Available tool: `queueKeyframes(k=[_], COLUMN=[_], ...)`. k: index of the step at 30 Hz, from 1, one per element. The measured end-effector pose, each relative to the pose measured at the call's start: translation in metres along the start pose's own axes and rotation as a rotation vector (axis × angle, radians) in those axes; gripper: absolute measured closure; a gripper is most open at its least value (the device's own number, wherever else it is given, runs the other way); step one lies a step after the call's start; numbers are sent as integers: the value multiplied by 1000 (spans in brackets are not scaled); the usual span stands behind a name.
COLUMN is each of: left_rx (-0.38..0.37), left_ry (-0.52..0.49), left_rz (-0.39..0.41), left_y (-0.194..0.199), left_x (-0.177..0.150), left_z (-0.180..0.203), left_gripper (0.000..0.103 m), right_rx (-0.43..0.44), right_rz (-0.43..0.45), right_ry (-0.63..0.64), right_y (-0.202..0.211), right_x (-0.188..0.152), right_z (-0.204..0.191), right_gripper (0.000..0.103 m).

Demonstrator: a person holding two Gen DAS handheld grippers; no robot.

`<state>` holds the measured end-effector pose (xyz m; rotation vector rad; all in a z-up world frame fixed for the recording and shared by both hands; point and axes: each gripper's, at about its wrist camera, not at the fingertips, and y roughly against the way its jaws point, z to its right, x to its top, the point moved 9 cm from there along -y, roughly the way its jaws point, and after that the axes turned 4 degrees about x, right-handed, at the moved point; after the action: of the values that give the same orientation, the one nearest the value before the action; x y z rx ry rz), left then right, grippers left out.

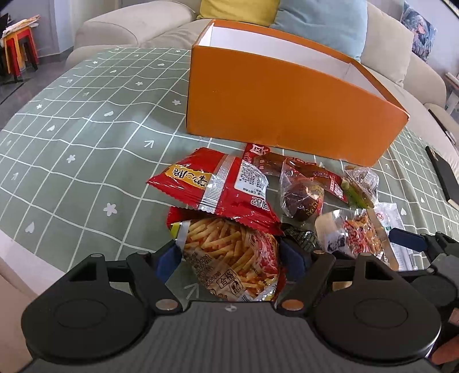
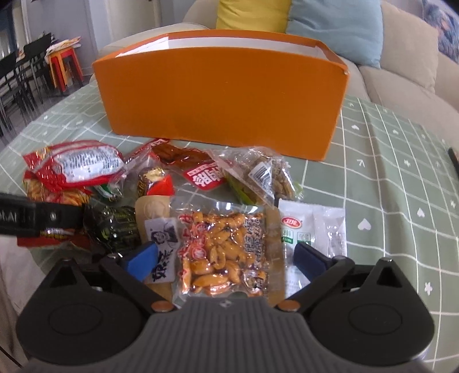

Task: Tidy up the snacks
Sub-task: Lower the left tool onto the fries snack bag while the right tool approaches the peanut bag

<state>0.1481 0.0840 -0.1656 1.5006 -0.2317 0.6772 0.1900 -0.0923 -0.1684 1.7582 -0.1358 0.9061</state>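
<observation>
A pile of snack packets lies on the green checked tablecloth [image 1: 86, 120] in front of an open orange box [image 1: 281, 109], also in the right wrist view [image 2: 223, 100]. My left gripper [image 1: 232, 258] is open, its blue pads on either side of a fries-picture bag [image 1: 235, 258]; a red bag [image 1: 221, 183] lies just beyond. My right gripper [image 2: 226, 256] is open around a clear peanut packet [image 2: 221, 252], pads not touching it. The right gripper's finger also shows at the right of the left wrist view [image 1: 407, 239]. The left gripper's arm shows in the right wrist view [image 2: 37, 218].
Other packets: a dark round snack [image 1: 304, 198], a brown-red strip pack [image 2: 186, 163], a green nut pack [image 2: 266, 178], a white sachet [image 2: 312, 229], a dark green wrapped ball [image 2: 114, 226]. A beige sofa [image 1: 129, 25] with cushions stands behind the table. A black device [image 1: 441, 175] lies at the right.
</observation>
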Motion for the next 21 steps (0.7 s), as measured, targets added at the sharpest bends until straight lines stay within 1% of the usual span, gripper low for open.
queueKeyframes(k=[3, 10, 14, 17, 19, 20, 21], left_rx=[-3, -2, -5, -16, -17, -17, -18], left_ry=[4, -11, -19, -23, -29, -30, -29], left_rz=[4, -9, -4, 1, 5, 7, 7], left_y=[-1, -4, -4, -3, -2, -2, -1], left_x=[-1, -3, -4, -4, -4, -4, -5], left_z=[0, 2, 4, 6, 7, 7, 6], left_gripper=[12, 13, 16, 23, 26, 27, 28], right_rx=[-20, -21, -18, -15, -11, -7, -11], right_rz=[9, 11, 26, 35, 51, 60, 56], right_ry=[61, 70, 39, 28, 30, 36, 39], right_y=[-1, 2, 6, 10, 13, 16, 16], right_x=[-3, -4, -2, 0, 2, 4, 5], right_z=[-5, -6, -1, 2, 2, 0, -1], right_gripper=[4, 11, 21, 29, 38, 49, 49])
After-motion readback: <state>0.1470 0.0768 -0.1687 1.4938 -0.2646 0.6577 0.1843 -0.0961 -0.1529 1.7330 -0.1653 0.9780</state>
